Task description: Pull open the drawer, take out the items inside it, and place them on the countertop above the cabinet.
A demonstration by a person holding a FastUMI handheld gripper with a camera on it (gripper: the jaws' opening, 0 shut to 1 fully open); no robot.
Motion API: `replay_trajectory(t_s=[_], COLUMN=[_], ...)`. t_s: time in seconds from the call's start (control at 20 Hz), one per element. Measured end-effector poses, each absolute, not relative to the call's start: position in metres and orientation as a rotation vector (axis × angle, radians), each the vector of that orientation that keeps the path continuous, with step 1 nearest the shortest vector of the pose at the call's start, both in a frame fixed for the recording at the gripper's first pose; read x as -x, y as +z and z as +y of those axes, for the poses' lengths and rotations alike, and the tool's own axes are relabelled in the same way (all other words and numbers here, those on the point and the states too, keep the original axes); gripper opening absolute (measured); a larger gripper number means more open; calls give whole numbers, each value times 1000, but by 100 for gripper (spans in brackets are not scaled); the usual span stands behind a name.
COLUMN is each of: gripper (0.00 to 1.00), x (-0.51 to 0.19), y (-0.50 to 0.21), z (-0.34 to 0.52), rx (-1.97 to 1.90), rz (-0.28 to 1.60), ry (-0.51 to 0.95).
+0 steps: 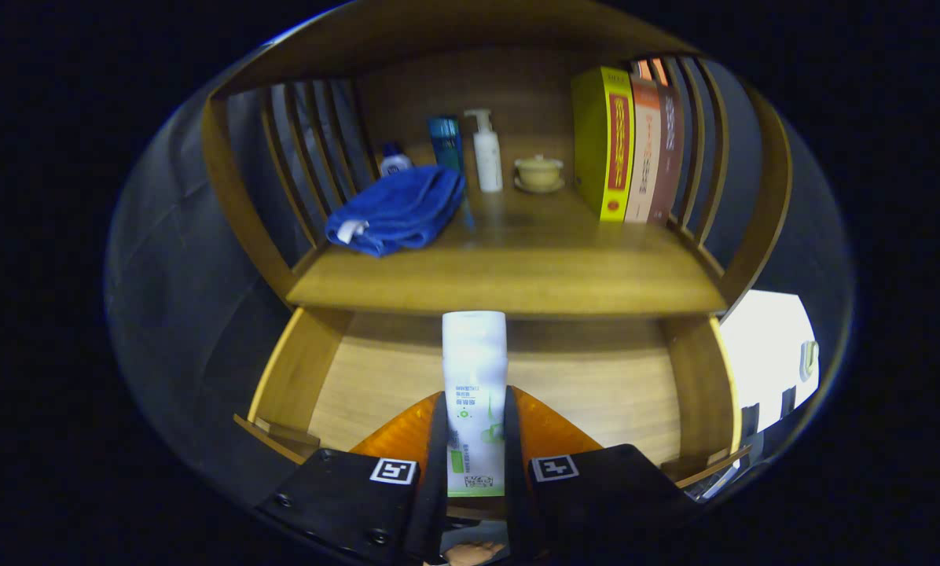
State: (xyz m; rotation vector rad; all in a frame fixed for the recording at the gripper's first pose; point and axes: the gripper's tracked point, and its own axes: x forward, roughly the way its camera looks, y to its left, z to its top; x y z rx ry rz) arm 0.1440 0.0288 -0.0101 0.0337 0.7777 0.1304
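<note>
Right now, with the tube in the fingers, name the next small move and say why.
Probably carry the white tube up and forward to the bare countertop ahead of the blue towel. The gripper is shut on the tube above the open drawer, so it seems ready to place.

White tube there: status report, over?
Fingers shut on white tube, over open drawer. Countertop ahead; blue towel off to one side.

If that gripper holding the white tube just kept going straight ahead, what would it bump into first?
Probably the front edge of the wooden countertop. The gripper is shut on the white tube, whose top sits right at that edge above the open drawer. Depth is hard to judge, so it might clear it.
</note>
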Motion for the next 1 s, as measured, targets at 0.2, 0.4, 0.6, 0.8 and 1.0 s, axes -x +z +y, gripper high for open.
replay_trajectory(t_s=[0.2,0.4,0.6,0.8,1.0], gripper=[39,39,40,39,40], x=[-179,-233,-292,-323,-341], y=[50,64,37,7,-18], z=[26,22,27,30,31], rx=[-65,-7,-60,-52,-40], rz=[617,535,552,598,646], ry=[143,120,100,82,70])
